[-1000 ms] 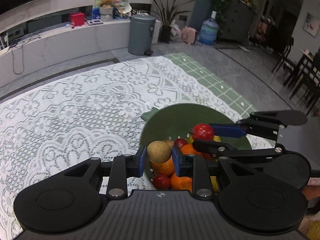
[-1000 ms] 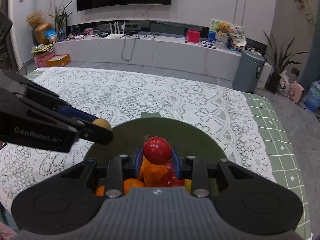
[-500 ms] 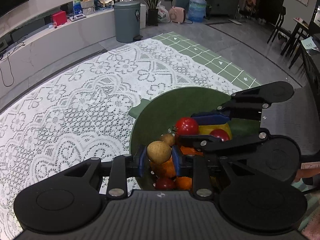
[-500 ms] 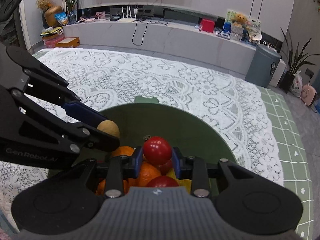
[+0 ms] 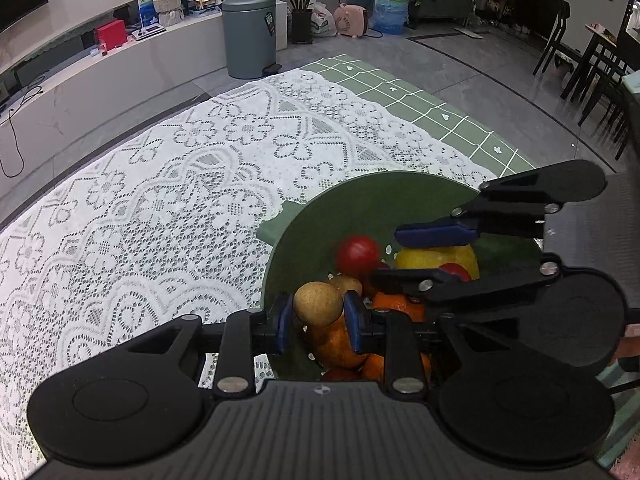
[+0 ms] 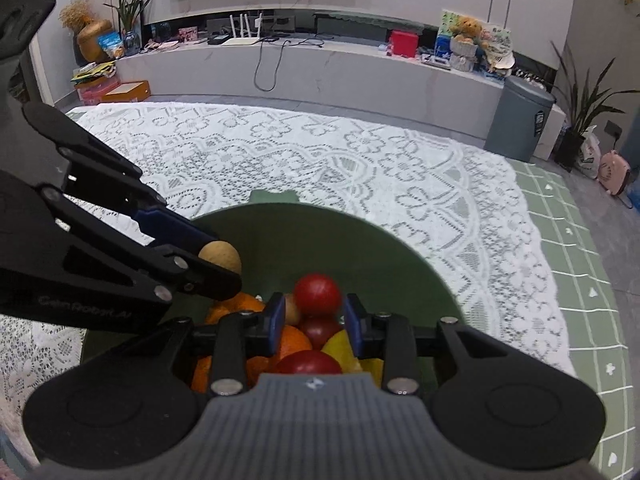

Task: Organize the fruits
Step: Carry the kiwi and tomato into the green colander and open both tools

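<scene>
Fingers of the left gripper (image 5: 318, 316) clamp a small tan round fruit (image 5: 318, 304). Over on the right gripper (image 6: 315, 320), the blue pads bracket a glossy red round fruit (image 6: 317, 295), apparently gripping it. Both loads sit dead ahead at twelve o'clock, over the piled fruit in the dark green plastic colander bowl (image 6: 360, 240). Beyond lies the white lace tablecloth (image 6: 320, 152). Neither hand looks nearer to the pile.
</scene>
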Available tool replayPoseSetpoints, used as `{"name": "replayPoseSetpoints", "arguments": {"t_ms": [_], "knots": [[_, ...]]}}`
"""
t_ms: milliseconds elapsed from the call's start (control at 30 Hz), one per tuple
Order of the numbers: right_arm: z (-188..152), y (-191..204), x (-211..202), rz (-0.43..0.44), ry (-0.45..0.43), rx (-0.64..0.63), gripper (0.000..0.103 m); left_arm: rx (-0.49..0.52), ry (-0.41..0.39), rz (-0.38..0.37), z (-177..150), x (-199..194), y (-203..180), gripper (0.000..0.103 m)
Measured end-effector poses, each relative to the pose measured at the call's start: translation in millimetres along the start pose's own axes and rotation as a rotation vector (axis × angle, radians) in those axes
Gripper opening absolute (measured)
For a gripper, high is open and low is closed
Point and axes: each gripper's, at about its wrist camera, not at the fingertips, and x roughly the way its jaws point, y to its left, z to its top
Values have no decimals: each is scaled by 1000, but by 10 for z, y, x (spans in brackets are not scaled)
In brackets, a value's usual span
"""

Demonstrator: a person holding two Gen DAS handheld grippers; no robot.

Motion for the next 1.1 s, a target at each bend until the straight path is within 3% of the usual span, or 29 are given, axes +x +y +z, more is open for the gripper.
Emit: {"name": "replayPoseSetpoints", "arguments": {"t_ms": [700,867,1100], "knots": [[-79,13,-294,-75,-18,72,39,-9,-12,3,-7,42,-38,35],[-52,10,-376,-88,-30,78,45,-13,-41,-5,-7,-65,-38,41],[34,50,-583,-115,-73,118,67,-45,-120,12,11,-382,30,44]]}}
